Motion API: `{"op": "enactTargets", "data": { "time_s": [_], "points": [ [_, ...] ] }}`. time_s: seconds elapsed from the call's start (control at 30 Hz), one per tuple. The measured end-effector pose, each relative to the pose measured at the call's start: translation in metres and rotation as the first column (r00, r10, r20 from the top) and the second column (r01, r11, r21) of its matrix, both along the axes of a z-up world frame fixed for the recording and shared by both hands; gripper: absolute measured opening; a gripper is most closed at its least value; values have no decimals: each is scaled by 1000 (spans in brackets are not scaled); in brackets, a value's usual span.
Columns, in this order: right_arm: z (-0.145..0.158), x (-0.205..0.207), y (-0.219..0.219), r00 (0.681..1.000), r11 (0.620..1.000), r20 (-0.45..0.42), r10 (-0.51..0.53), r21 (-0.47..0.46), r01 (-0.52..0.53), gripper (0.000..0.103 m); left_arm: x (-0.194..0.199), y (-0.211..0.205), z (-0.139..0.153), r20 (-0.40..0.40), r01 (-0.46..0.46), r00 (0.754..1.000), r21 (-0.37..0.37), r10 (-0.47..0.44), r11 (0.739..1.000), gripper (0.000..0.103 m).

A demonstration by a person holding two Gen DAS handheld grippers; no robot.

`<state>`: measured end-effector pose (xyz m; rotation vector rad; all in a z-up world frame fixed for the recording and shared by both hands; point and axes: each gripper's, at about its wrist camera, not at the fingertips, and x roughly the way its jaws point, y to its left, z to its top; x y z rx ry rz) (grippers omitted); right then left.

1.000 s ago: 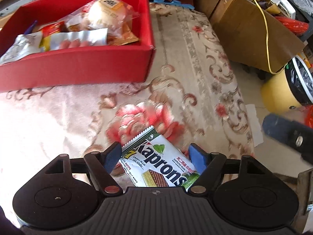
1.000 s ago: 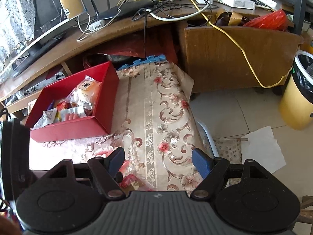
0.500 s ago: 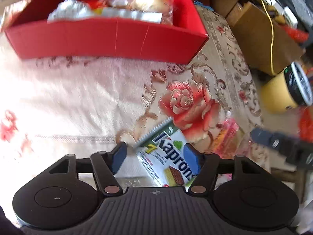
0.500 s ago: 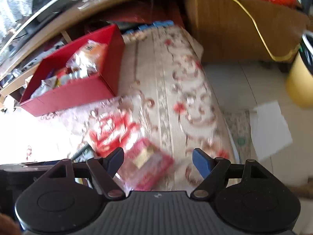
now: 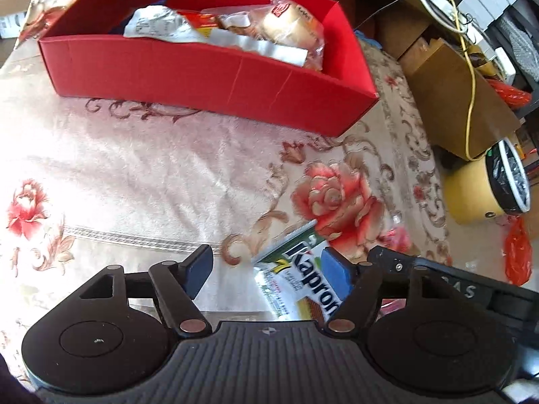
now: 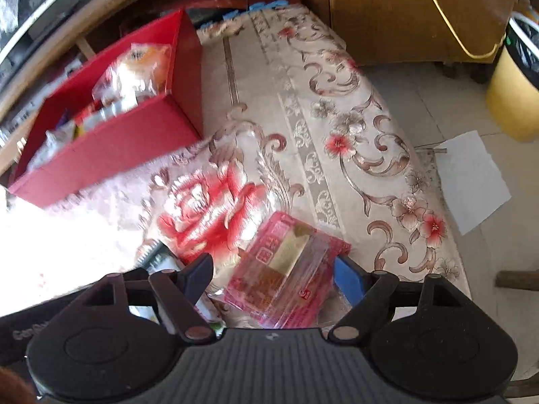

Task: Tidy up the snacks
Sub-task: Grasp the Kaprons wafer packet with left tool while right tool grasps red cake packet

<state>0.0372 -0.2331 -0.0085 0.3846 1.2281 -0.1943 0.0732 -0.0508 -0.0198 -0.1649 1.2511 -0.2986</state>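
A red box (image 5: 209, 77) holding several wrapped snacks stands at the back of the flowered cloth. A green and white Kaprons wafer packet (image 5: 303, 276) lies on the cloth between the fingers of my left gripper (image 5: 267, 271). It sits close to the right finger (image 5: 337, 274) and clear of the left one, and the jaws are opening. My right gripper (image 6: 273, 277) hangs over a pink cellophane packet (image 6: 286, 269) that lies between its fingers; its jaws are opening too. In the right wrist view the red box (image 6: 111, 141) is at the upper left and the wafer packet's edge (image 6: 156, 257) shows beside the left finger.
The table's edge curves down the right side, with tiled floor beyond. A yellow bin (image 6: 512, 94) with a black liner, a wooden cabinet (image 6: 404, 17) with a yellow cable, and a white sheet (image 6: 471, 178) on the floor lie that way. The right gripper's body (image 5: 438, 286) sits close beside my left one.
My right gripper has come down over the pink packet, which now lies between its fingers. My left gripper has shifted, so the wafer packet sits nearer its right finger.
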Motion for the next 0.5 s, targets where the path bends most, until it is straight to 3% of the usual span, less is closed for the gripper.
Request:
{"op": "enactTargets", "data": {
  "time_s": [0.1, 0.3, 0.43, 0.5],
  "points": [
    [-12, 1, -3, 998, 1000, -56, -22, 6, 22, 88, -1, 3, -3, -10, 1, 1000, 5, -1, 1000, 77],
    [-20, 6, -7, 997, 999, -72, -36, 36, 38, 103, 2, 12, 0, -2, -35, 999, -12, 35, 999, 77],
    [-23, 18, 9, 993, 998, -120, -14, -58, 7, 102, 3, 15, -3, -16, -39, 999, -11, 39, 999, 77],
    [-24, 16, 14, 997, 994, -80, 3, -106, -12, 102, 2, 12, -2, -13, -25, 1000, -6, 25, 1000, 77]
  ]
}}
